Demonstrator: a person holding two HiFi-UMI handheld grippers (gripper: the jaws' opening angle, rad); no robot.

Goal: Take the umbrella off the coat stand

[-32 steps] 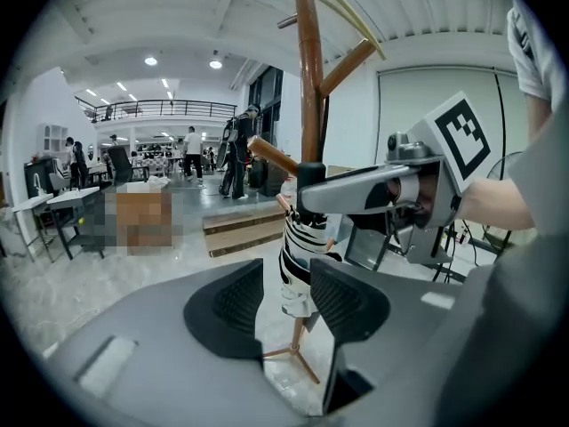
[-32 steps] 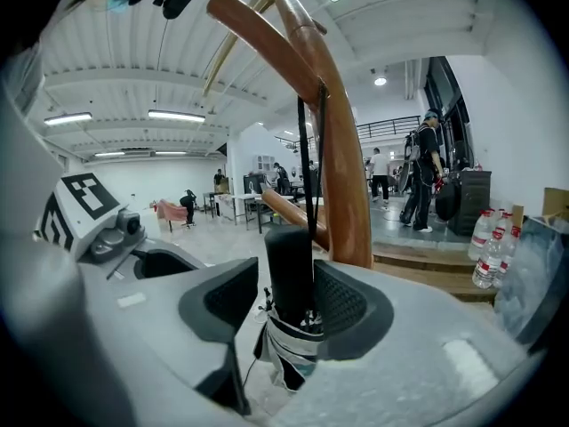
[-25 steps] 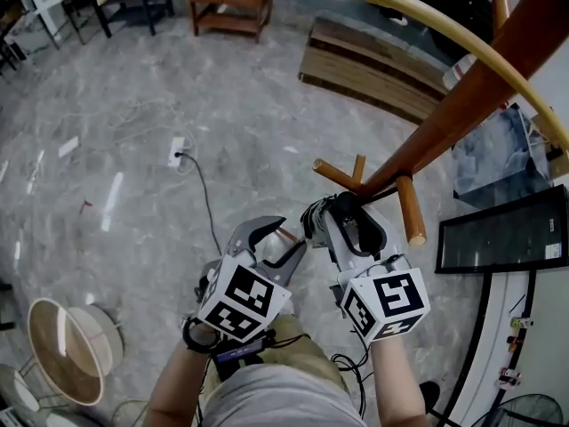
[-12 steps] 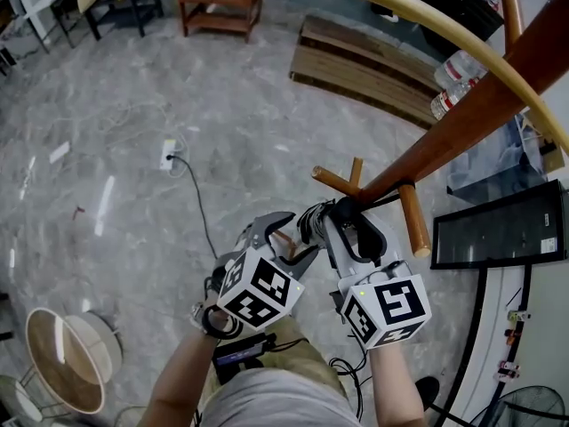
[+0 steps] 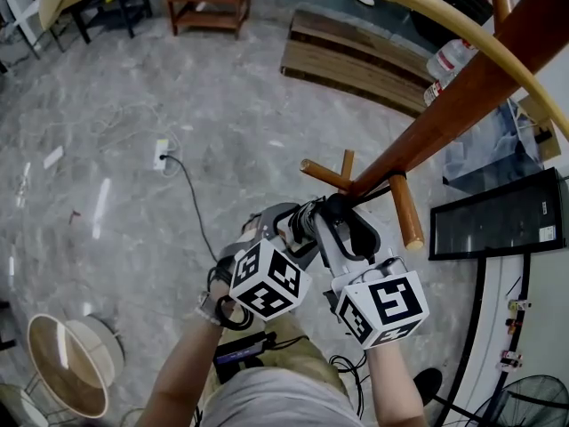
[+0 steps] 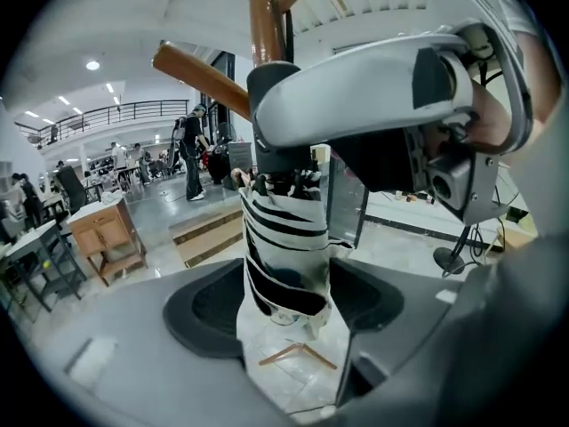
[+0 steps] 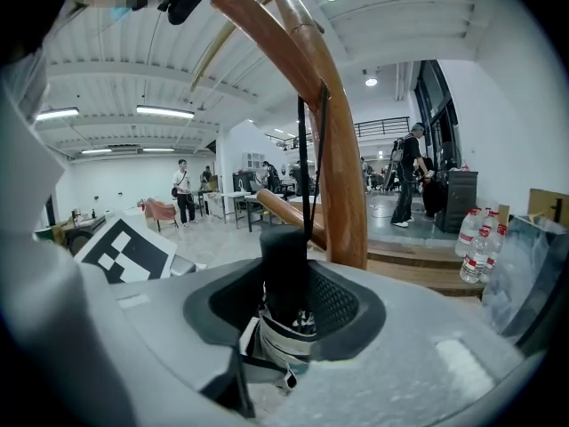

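Note:
The brown wooden coat stand slants in from the upper right, with short pegs at its lower end. A folded black-and-white striped umbrella hangs by a thin black strap from the stand. My right gripper is shut on the umbrella's black handle, close beside the pole. My left gripper is just left of it, and its jaws are opening. The striped body stands between the jaws, with the pads apart from the cloth.
On the grey marble floor lie a power strip with its cable and a low wooden platform. A black framed panel and water bottles are at the right. A round shade sits at the lower left. A yellow curved bar arcs overhead.
My left gripper has moved right, up against the right gripper, and its jaws have spread around the umbrella's striped body. The right gripper has kept still on the handle.

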